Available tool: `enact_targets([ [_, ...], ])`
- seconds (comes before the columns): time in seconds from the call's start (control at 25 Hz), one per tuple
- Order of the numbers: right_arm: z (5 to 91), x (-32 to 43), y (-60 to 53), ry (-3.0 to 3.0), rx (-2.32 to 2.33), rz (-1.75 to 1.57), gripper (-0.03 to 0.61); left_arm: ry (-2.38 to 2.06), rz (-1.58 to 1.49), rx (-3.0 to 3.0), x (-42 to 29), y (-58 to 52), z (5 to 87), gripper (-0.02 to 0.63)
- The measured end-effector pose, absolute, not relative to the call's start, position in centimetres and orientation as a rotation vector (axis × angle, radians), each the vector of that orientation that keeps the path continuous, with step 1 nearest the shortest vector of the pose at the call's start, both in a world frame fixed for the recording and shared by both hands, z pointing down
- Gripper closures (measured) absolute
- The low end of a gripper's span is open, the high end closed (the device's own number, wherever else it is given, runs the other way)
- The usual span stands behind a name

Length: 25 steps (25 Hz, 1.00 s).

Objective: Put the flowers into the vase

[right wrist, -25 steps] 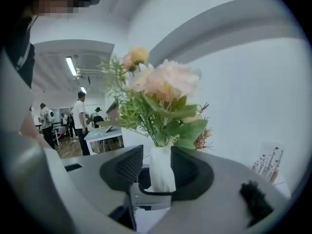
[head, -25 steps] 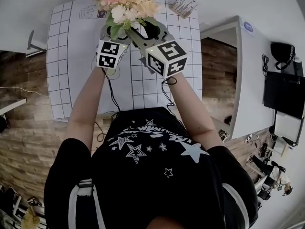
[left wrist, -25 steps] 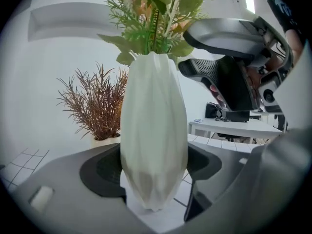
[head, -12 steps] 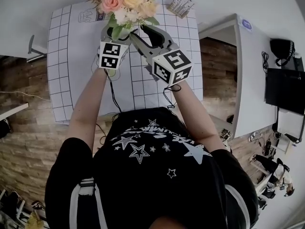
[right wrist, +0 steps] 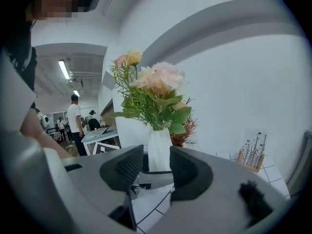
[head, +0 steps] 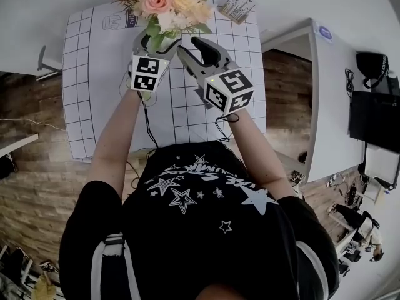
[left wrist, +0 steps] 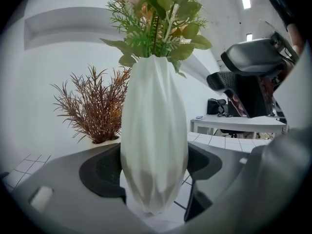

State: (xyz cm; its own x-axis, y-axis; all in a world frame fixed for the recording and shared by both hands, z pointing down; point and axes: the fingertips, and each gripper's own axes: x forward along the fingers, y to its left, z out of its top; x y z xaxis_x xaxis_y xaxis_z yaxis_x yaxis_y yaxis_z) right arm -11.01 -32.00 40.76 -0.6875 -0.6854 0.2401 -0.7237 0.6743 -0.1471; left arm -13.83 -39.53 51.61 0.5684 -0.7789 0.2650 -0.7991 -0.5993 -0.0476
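Note:
A bouquet of pink, peach and white flowers (head: 169, 2) with green leaves (left wrist: 161, 18) stands upright in a tall white faceted vase (left wrist: 153, 140). The vase rests on the gridded white table (head: 94, 74). My left gripper (left wrist: 153, 172) is shut on the vase's lower body, one dark pad (left wrist: 102, 172) against each side. In the head view the blooms hide most of the vase. My right gripper (right wrist: 156, 172) hangs open and empty a little short of the vase (right wrist: 158, 150), which shows through the gap. In the head view it (head: 192, 45) sits just right of the bouquet.
A dried reddish-brown plant (left wrist: 95, 111) in a white pot stands behind the vase. A small wooden holder with thin sticks (right wrist: 252, 157) sits at the table's back right (head: 237, 8). People (right wrist: 75, 123) stand far off by other desks. Wooden floor surrounds the table.
My right gripper has drawn back from the bouquet, toward the person and slightly lower. The left gripper and the vase have stayed put.

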Motion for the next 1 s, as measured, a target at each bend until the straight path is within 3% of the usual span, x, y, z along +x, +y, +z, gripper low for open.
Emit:
enact_targets([
  [1.0, 42.4, -11.2, -31.4, -2.702, 1.129, 0.397, 0.408, -1.391, 0.400, 2.697, -14.4, -39.1, 52.1, 0.229],
])
